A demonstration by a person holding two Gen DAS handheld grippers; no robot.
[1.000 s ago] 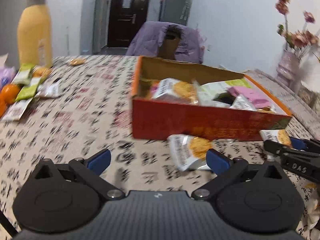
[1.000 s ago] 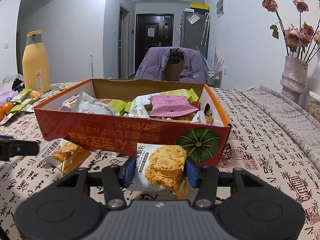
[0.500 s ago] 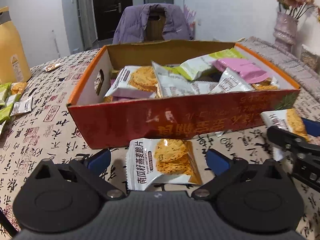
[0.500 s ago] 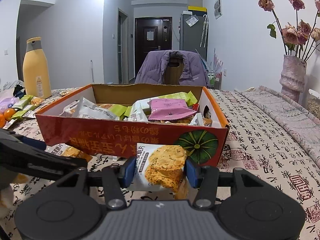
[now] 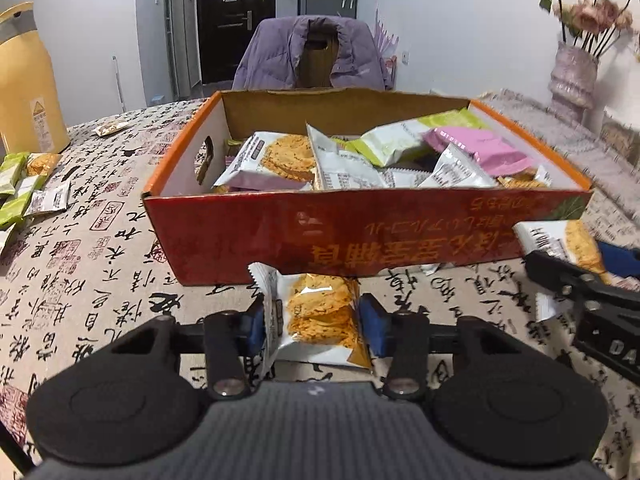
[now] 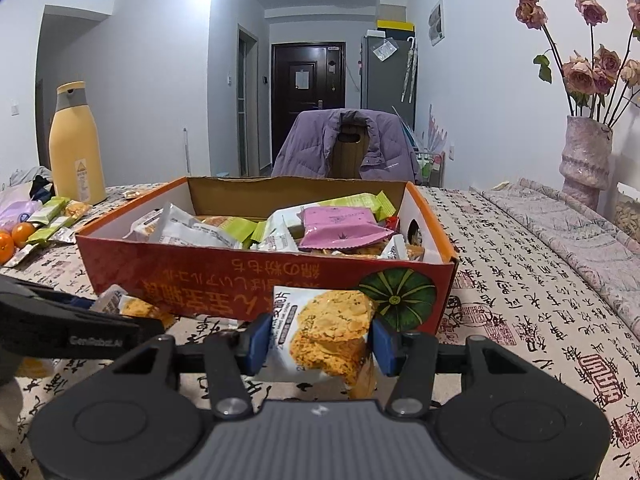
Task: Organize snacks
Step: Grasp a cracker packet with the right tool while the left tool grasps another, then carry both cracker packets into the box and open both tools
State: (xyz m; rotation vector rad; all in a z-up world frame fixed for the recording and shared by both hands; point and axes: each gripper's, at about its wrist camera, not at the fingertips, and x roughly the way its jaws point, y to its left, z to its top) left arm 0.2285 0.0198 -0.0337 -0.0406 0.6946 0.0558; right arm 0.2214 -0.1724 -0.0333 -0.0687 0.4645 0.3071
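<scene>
An orange-red cardboard box (image 5: 360,236) holding several snack packets stands mid-table. In front of its near wall lies a cookie packet (image 5: 316,312) between the blue pads of my left gripper (image 5: 314,322). The jaws are closing and the pads press on the packet, crumpling its left edge. In the right wrist view, my right gripper (image 6: 318,342) is shut on another cookie packet (image 6: 328,336), held just off the table before the box (image 6: 240,280). The right gripper (image 5: 580,276) also shows at the right edge of the left wrist view.
A yellow bottle (image 6: 76,144) stands at the back left, with loose green snack bars (image 5: 20,188) and oranges (image 6: 16,236) near it. A vase of dried roses (image 6: 584,160) and a folded cloth (image 6: 560,216) sit at the right. A chair with a purple jacket (image 5: 312,56) is behind the table.
My left gripper moved in over the cookie packet in front of the box and its wide-open jaws closed onto it. The right gripper stayed still with its packet.
</scene>
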